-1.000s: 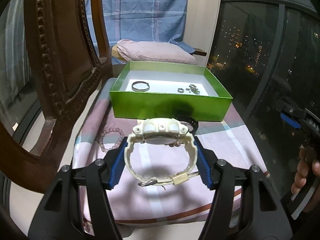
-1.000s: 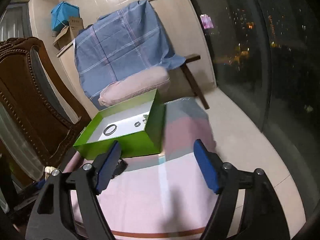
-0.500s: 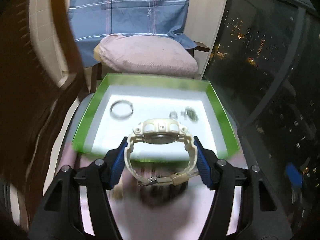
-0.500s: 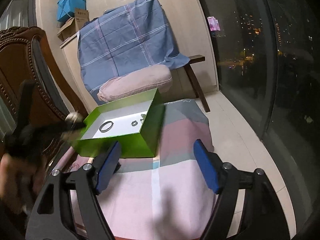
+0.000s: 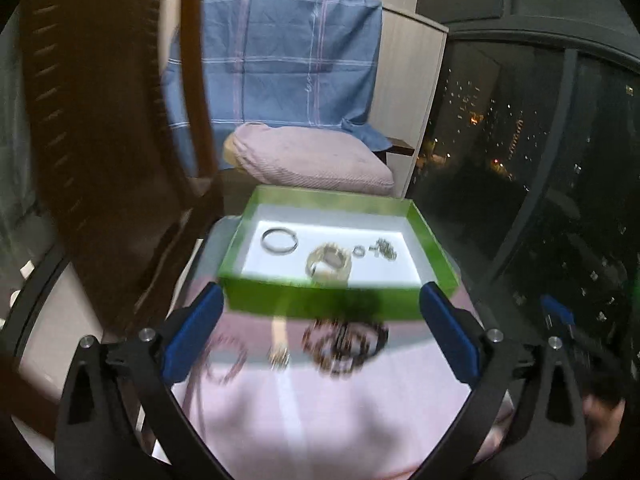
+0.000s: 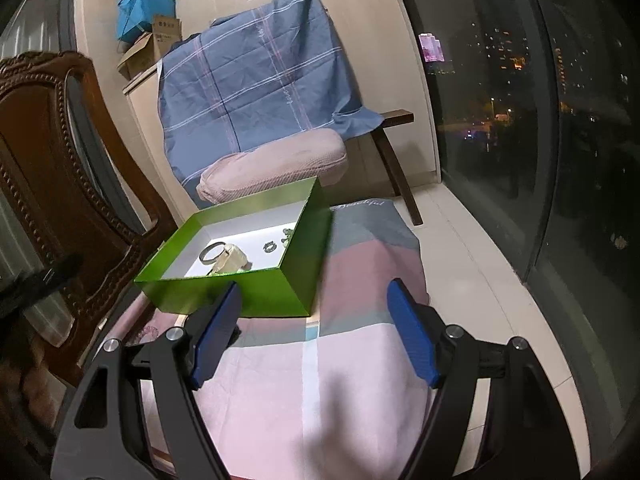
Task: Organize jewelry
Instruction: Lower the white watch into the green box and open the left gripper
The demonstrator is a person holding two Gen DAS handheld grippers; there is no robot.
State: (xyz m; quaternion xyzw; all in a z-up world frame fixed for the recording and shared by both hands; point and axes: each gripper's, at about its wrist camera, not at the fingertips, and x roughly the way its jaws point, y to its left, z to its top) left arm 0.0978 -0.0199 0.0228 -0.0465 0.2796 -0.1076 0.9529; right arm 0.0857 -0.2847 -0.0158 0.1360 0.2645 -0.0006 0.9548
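A: Nearest in the left wrist view: left gripper (image 5: pixel 320 328), jaws opening, blue pads (image 5: pixel 195 332) spread wide, nothing between them. A second ago, clamped on the cream watch.

B: And the watch now?

A: Cream watch (image 5: pixel 329 264) lying inside the green box (image 5: pixel 336 304), on the white floor close behind the front wall, just right of the silver bangle (image 5: pixel 279 240). Gone from the jaws, dropped in since half a second back.

B: On the cloth in front of the box?

A: Blurred by motion. Pink bead bracelet (image 5: pixel 224 360) at left, a small pale piece (image 5: pixel 280 356) beside it, dark bead bracelet (image 5: pixel 346 342) just before the box wall. All lying on the pink checked cloth (image 5: pixel 340 420), apart from the gripper.

B: Right side?

A: Right gripper (image 6: pixel 314 332) hovering over the same cloth, jaws parted at a middling width, empty. Same spread as a second ago, hardly shifted.

B: Deeper in the box?

A: Small ring (image 5: pixel 359 251) and a cluster of tiny pieces (image 5: pixel 385 249) toward the right wall, where they lay before. From the right wrist view, watch (image 6: pixel 230 261) touching or overlapping the bangle (image 6: pixel 212 252); cannot tell which.

B: Beyond?

A: Pink cushion (image 5: pixel 308 162) behind the box, blue plaid sheet (image 5: pixel 280 72) draped over a cabinet, carved wooden chair (image 6: pixel 60 168) at left, dark window (image 6: pixel 540 120) with city lights at right.
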